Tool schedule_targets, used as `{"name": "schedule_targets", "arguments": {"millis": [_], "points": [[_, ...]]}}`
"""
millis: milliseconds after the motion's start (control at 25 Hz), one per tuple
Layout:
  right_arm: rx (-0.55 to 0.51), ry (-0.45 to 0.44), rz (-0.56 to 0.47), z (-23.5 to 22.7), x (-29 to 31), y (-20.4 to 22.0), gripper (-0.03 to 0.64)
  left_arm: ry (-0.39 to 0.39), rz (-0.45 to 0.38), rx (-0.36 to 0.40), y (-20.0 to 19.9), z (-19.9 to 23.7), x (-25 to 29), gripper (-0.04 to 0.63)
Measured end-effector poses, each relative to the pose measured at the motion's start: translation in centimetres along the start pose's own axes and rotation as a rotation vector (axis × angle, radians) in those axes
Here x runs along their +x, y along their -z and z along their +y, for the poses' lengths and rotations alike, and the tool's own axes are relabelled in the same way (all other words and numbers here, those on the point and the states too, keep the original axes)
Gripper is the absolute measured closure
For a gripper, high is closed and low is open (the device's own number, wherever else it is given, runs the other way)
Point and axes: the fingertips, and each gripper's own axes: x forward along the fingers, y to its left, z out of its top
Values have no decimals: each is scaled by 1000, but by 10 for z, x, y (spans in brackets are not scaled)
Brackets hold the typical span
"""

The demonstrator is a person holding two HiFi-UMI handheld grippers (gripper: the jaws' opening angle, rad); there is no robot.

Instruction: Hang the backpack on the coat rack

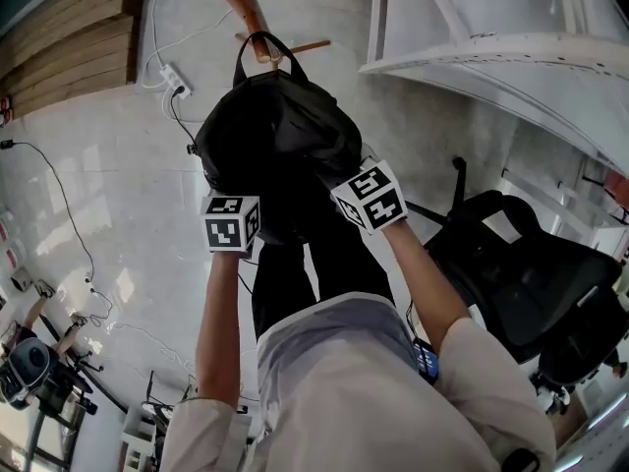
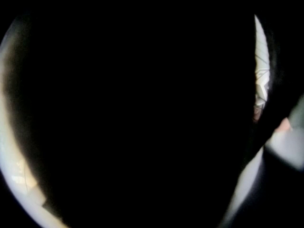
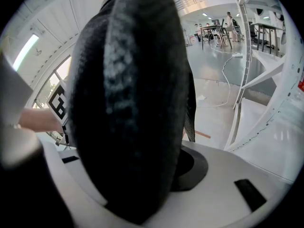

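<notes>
The black fabric backpack [image 1: 275, 136] hangs upright in front of the person, above the pale glossy floor [image 1: 98, 195]. Its top carry loop [image 1: 263, 39] lies round a brown wooden peg of the coat rack [image 1: 243, 3].

The right tongs [image 1: 368, 197] are clamped on a thick padded edge of the backpack, which stands between their white jaws in the right gripper view. The left tongs [image 1: 233, 220] sit against the bag's lower left side. Black fabric fills the left gripper view, so I cannot tell how their jaws stand.

The task looks nearly done: the loop appears to be over the peg. Whether the peg already carries the bag's full weight is not clear, since both tongs are at the bag's body. What seems left is to let the bag settle, open the tongs and draw them clear.
</notes>
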Motion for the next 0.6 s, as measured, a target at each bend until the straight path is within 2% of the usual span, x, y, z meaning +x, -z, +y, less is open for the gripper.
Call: {"name": "schedule_targets", "arguments": {"millis": [600], "points": [[37,-7,20,-22,30,3,443,-10,33,-12,-1,22,28,437]]}}
